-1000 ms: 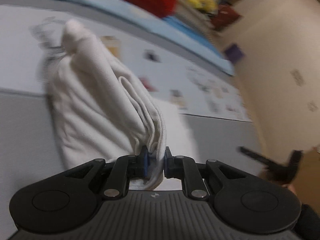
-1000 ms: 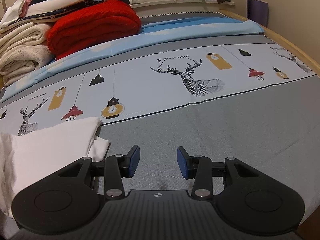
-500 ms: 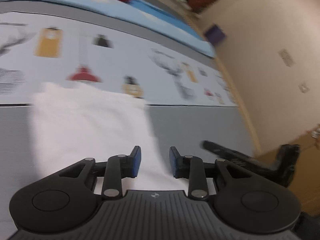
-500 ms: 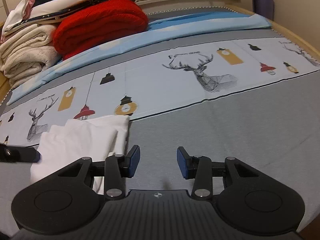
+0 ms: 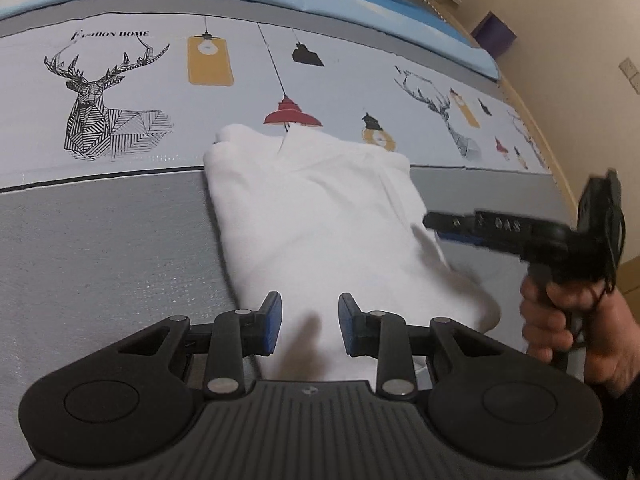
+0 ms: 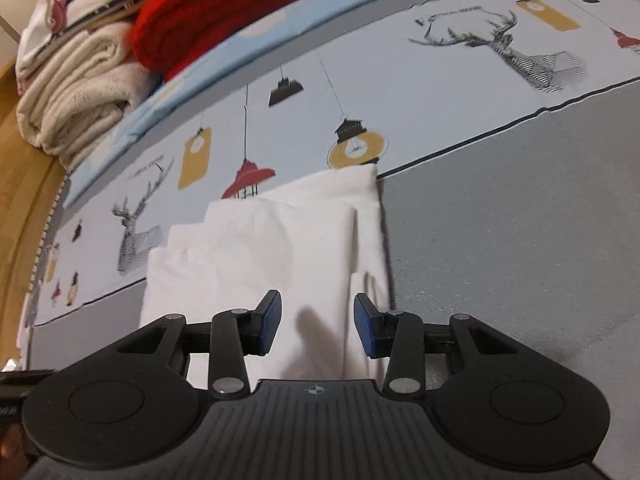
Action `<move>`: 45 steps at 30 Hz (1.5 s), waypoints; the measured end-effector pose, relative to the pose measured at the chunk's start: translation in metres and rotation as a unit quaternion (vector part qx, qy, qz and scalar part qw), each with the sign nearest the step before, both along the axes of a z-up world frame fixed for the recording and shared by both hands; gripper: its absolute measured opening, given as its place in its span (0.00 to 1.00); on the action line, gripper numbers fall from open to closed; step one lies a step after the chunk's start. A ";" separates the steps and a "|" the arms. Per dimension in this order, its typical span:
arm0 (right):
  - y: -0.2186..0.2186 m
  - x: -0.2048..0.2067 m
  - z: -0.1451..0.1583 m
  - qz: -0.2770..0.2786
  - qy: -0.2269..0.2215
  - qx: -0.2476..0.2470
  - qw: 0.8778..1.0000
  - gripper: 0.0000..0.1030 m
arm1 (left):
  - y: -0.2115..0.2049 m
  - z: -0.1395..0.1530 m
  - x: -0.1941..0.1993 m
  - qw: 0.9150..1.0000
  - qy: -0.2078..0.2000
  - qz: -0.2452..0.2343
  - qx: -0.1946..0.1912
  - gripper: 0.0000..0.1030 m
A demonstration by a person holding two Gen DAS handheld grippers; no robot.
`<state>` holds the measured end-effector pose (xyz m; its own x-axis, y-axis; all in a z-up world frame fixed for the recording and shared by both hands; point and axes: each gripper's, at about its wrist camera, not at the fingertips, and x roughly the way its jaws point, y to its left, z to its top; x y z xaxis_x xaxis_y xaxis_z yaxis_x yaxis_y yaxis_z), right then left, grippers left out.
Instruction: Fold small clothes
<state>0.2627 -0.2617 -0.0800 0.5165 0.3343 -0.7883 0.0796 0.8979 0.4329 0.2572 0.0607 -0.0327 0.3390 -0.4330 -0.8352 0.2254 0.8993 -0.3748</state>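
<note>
White garment (image 5: 320, 216) folded on bed (image 5: 104, 248); L claw (image 5: 308, 329) & R claw (image 6: 317, 330) parted, holding nothing.

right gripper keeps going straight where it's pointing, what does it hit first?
Most likely the folded white garment: the right gripper, open, points down at its near part, cloth showing between the pads. Depth unclear.

A: What lies between the left gripper (image 5: 309, 328) fingers?

B: Only the folded white garment (image 5: 320, 216) below, unpinched; jaws apart.

A: And at three o'clock?

B: The right gripper (image 5: 448, 226), held by a hand (image 5: 576, 328), touching the garment's edge on the printed bedsheet (image 5: 120, 80).
</note>
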 end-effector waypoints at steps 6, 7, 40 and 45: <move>0.006 0.011 -0.011 0.000 0.010 -0.013 1.000 0.04 | -0.009 -0.005 -0.001 1.000 0.002 -0.023 0.013 0.32; 0.006 0.010 -0.009 0.002 0.004 -0.016 1.000 0.03 | -0.011 -0.006 -0.001 1.000 0.003 -0.025 0.015 0.32; -0.051 -0.063 0.004 0.164 0.035 0.046 0.985 0.04 | -0.065 -0.033 -0.001 0.996 0.001 -0.083 0.044 0.40; -0.036 -0.056 -0.020 0.188 0.095 -0.046 0.976 0.05 | -0.083 -0.062 -0.013 0.979 0.033 -0.165 0.114 0.38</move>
